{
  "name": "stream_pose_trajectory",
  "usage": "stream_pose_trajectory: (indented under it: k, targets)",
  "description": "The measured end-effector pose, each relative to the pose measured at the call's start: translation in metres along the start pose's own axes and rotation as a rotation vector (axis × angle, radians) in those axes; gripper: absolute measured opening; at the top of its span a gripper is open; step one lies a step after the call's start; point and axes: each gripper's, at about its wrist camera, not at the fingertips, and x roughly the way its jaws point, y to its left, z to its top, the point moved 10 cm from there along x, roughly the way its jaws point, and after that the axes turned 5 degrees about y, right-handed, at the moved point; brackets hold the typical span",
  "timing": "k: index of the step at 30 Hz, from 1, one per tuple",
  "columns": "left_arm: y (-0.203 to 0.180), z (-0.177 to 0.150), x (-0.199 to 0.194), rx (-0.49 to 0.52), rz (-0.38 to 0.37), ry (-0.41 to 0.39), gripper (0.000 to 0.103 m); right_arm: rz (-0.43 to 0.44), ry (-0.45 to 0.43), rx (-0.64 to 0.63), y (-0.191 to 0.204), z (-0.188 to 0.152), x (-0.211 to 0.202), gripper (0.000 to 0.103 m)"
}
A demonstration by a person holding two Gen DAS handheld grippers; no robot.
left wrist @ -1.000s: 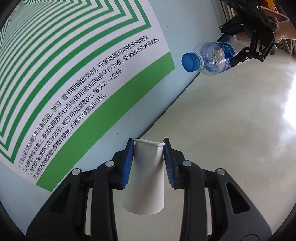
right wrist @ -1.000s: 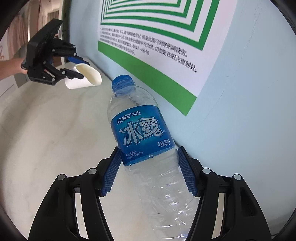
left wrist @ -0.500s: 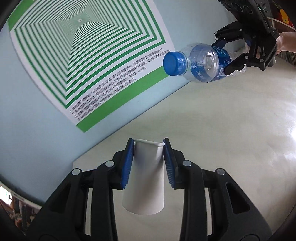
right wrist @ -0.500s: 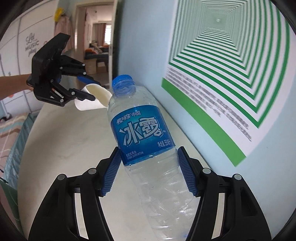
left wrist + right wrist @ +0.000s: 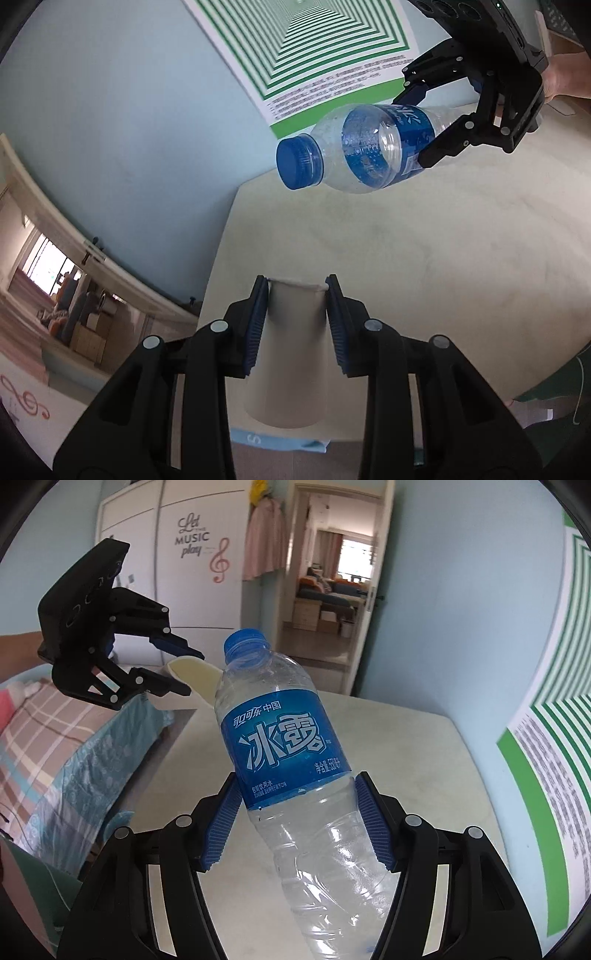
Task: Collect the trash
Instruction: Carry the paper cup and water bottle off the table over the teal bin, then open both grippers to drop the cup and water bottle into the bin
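My left gripper [image 5: 295, 291] is shut on a white paper cup [image 5: 291, 350] and holds it above the cream table [image 5: 424, 266]. My right gripper [image 5: 295, 805] is shut on a clear plastic water bottle [image 5: 288, 760] with a blue label and blue cap. In the left wrist view the bottle [image 5: 362, 147] hangs cap-first in the right gripper [image 5: 439, 122] at the upper right. In the right wrist view the left gripper [image 5: 184, 668] holds the cup [image 5: 192, 679] at the left, past the table's edge.
A light blue wall with a green striped poster [image 5: 332, 55] backs the table. A bed with a plaid and teal cover [image 5: 66, 746] lies left of the table. An open doorway [image 5: 332, 572] and white wardrobe [image 5: 177, 554] stand beyond.
Both grippers have swung round to the left, away from the poster wall, still holding the cup and the bottle. The table's end, bed and doorway have come into view.
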Motion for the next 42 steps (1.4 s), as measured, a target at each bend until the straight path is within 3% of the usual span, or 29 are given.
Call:
stream_pose_trajectory:
  k: [8,15,21,27,32,37,42]
  targets:
    - [0.043,-0.128,-0.059,-0.17,0.1,0.116,0.03,0.165,0.011,-0.093,0.131,0.056,0.06,0.064]
    - [0.047,-0.239,-0.084,-0.317,0.117,0.222,0.03,0.305,0.068,-0.136,0.246,0.064,0.101,0.064]
    - [0.022,-0.331,-0.082,-0.493,0.081,0.331,0.03,0.405,0.188,-0.139,0.329,0.046,0.154,0.064]
    - [-0.042,-0.439,-0.047,-0.688,0.009,0.459,0.03,0.489,0.398,-0.092,0.39,-0.02,0.239,0.064]
    - [-0.107,-0.519,0.004,-0.823,-0.068,0.555,0.03,0.539,0.642,0.02,0.433,-0.11,0.324,0.064]
    - [-0.161,-0.58,0.064,-0.937,-0.137,0.622,0.03,0.538,0.89,0.11,0.479,-0.206,0.397,0.064]
    - [-0.195,-0.624,0.104,-1.02,-0.195,0.667,0.032,0.541,1.026,0.152,0.515,-0.264,0.444,0.065]
